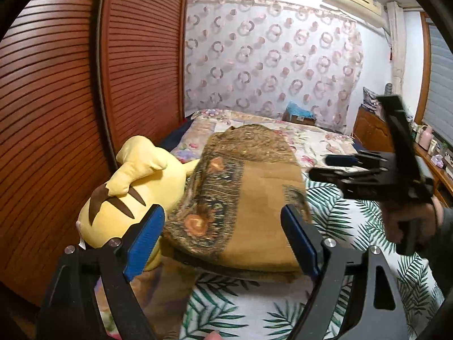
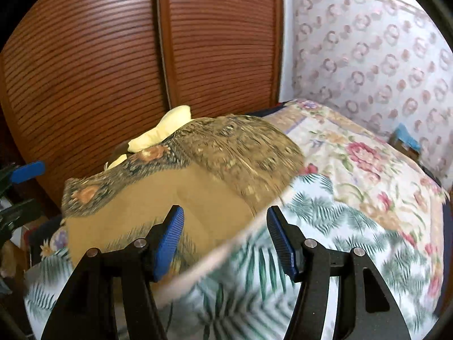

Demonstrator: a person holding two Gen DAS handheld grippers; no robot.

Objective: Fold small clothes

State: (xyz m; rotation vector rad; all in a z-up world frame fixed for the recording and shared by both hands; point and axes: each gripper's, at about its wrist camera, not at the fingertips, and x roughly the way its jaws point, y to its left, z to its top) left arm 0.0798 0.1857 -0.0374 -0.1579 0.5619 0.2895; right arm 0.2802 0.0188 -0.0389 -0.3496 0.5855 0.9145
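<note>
Blurred box (image 1: 300,116) (contents perhaps hidden) — bedside

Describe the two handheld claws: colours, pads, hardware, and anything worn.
Both match: the left claw and right claw have matte black angular linkage arms, silver round pivot pins, and blue ribbed finger pads. No cables visible. A dark sleeve shows behind the right hand.

We see a folded cloth (image 1: 252,198) in plain mustard brown with a dark border of orange flowers, lying on a white sheet (image 1: 354,221) printed with green palm leaves. Beside it we find a pale yellow plush toy (image 1: 133,187) with brown stripes, a cream quilt (image 2: 362,153) with pink roses, and reddish-brown slatted doors (image 1: 85,85). Our grippers' pads (image 1: 144,240) are blue on black frames, and the curtain (image 1: 269,56) shows pink and mauve rings.
</note>
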